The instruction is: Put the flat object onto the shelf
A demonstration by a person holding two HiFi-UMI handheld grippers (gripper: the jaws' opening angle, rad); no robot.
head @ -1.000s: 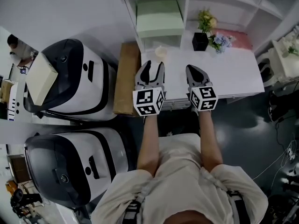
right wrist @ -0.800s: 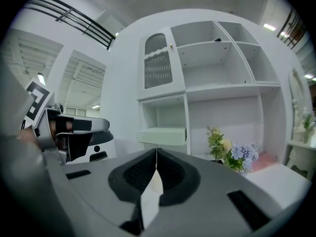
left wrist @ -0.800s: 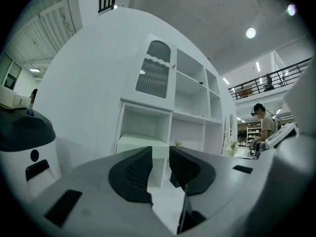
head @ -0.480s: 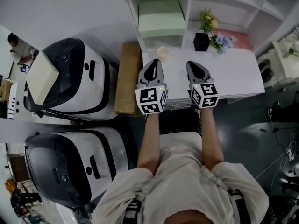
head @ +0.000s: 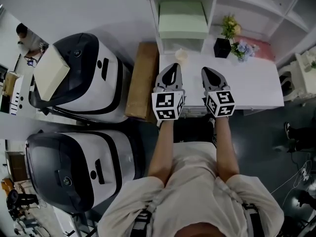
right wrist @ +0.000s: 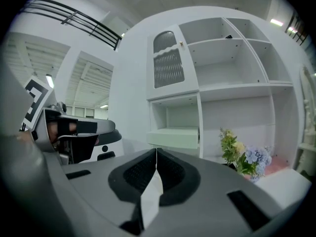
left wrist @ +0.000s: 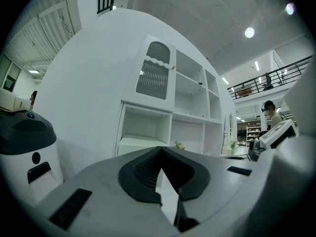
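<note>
Both bare forearms reach straight forward side by side over the near edge of the white surface [head: 247, 83], the left gripper [head: 173, 69] and the right gripper [head: 208, 72] level with each other, each with its jaws pressed together tip to tip and nothing between them. The jaws are smooth grey shells with dark ribbed pads, and each gripper carries a cube with square markers. The flat object [head: 182, 19], a pale green matte slab, lies in the lower left compartment of the white shelf [head: 211, 14] beyond the grippers, its far end cut off by the shelf's top edge.
</note>
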